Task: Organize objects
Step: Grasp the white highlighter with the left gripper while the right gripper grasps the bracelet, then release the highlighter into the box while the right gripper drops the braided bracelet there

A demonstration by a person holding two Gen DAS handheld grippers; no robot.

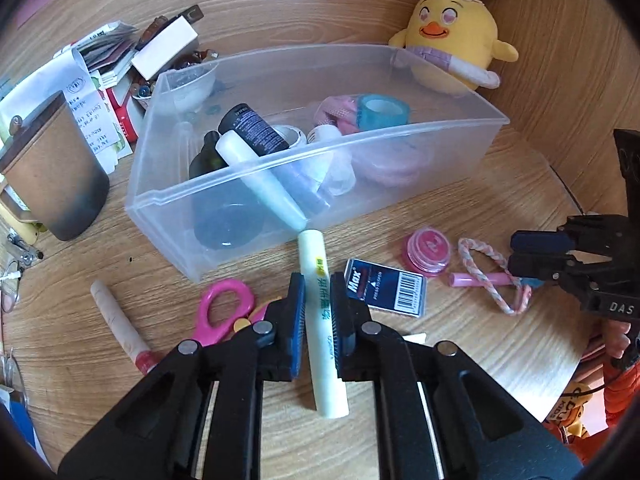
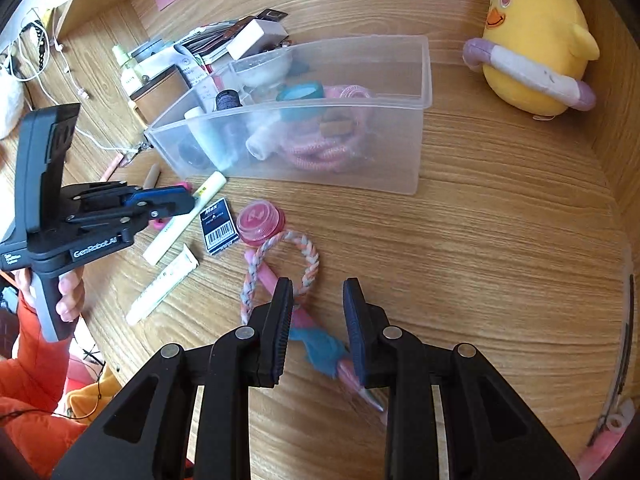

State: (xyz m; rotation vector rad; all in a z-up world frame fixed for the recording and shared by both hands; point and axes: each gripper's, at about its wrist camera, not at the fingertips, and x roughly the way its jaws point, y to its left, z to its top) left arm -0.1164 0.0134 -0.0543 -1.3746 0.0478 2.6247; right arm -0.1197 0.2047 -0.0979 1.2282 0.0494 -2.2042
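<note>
While much already sits inside the clear plastic bin [image 1: 168, 184] at the far middle of the desk, several items are left on the wood near it. Your left gripper [image 1: 318, 312] has its pads narrowly around the pale green marker [image 1: 320, 320]; contact is hard to judge. Near right lie the barcode box [image 1: 386, 288], pink jar [image 1: 428, 248], braided loop [image 2: 280, 264] and pink pen [image 2: 320, 348], which your right gripper [image 2: 318, 328] straddles, jaws wide. Pink scissors [image 1: 224, 312] are partly hidden.

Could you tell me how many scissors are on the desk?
1: pink-handled scissors lie left of the left gripper, partly hidden by its fingers. Others may be hidden.
</note>
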